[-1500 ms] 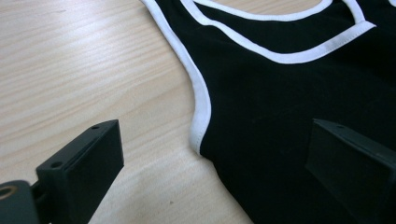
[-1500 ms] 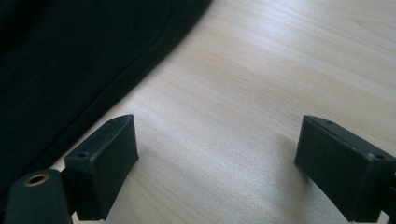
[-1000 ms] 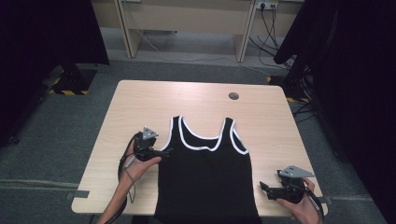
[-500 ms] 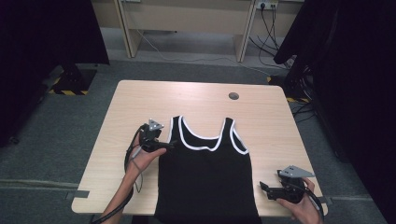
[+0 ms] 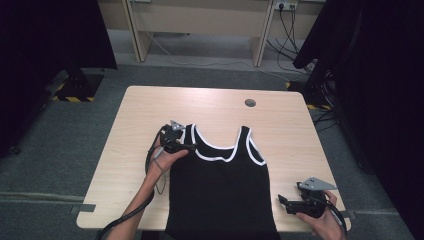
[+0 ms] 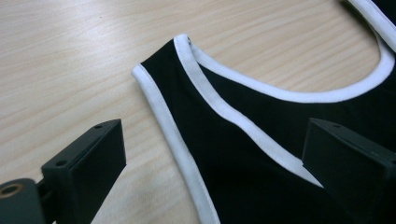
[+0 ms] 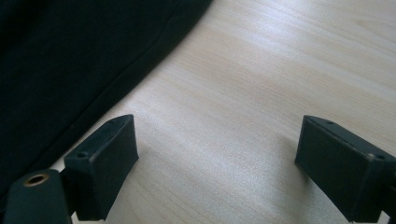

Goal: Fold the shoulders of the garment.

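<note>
Since the earlier frame, the left claw (image 5: 186, 146) has been carried farther up the bench (image 5: 140, 115) to the left strap (image 6: 187, 93) of the black tank top (image 5: 222, 195), which is laid flat with its long axis running near to far. Its jaws are spread wide astride the strap. The right claw (image 5: 284, 201), also wide, is held just right of the hem

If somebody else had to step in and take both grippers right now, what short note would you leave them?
Left gripper: open, jaws straddling the tank top's white-trimmed shoulder strap, nothing pinched yet.
Right gripper: open, over bare table beside the top's lower side edge.
The top lies flat, front up, hem at the near table edge.
Done: top spread out. Left, probably: grip the strap and the lower edge, then fold.
</note>
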Demonstrator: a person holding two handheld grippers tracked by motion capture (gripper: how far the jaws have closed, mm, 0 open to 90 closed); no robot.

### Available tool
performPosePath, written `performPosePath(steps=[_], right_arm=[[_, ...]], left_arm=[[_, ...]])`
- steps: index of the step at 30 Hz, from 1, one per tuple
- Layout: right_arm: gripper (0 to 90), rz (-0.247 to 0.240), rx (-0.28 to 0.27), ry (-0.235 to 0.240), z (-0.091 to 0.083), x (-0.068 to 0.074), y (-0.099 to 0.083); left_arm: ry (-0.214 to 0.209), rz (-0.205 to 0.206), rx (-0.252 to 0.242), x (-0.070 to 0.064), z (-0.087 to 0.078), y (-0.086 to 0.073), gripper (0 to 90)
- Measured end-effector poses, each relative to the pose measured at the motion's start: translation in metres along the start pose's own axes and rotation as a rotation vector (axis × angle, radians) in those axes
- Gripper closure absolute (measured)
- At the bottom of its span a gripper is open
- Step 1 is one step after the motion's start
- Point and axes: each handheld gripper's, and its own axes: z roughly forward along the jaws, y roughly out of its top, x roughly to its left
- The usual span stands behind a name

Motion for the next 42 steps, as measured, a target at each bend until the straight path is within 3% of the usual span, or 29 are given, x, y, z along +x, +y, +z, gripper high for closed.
performPosePath(steps=[12,28,35,36,39,40,41,42], right_arm=[[13.2,-0.001,0.000,0.001,0.000,0.000,0.000],[13.2,-0.002,0.000,0.002,0.000,0.000,0.000],[13.2,-0.003,0.000,0.003,0.000,0.000,0.000],[13.2,-0.003,0.000,0.003,0.000,0.000,0.000],[13.2,-0.004,0.000,0.004,0.000,0.000,0.000],[13.2,-0.003,0.000,0.004,0.000,0.000,0.000],[13.2,-0.003,0.000,0.004,0.000,0.000,0.000],[13.2,-0.004,0.000,0.003,0.000,0.000,0.000]], left_arm=[[0.022,-0.028,0.013,0.007,0.020,0.014,5.5],[0.047,-0.029,0.045,0.006,0.044,0.023,6.3],[0.076,-0.034,0.047,0.012,0.054,0.024,11.4],[0.072,-0.031,0.040,0.012,0.054,0.025,13.6],[0.047,-0.006,0.018,0.010,0.052,0.025,43.3],[0.030,0.012,0.015,0.008,0.051,0.025,50.3],[0.020,0.018,0.014,0.006,0.050,0.025,50.3],[0.006,0.023,0.015,0.003,0.049,0.025,62.2]])
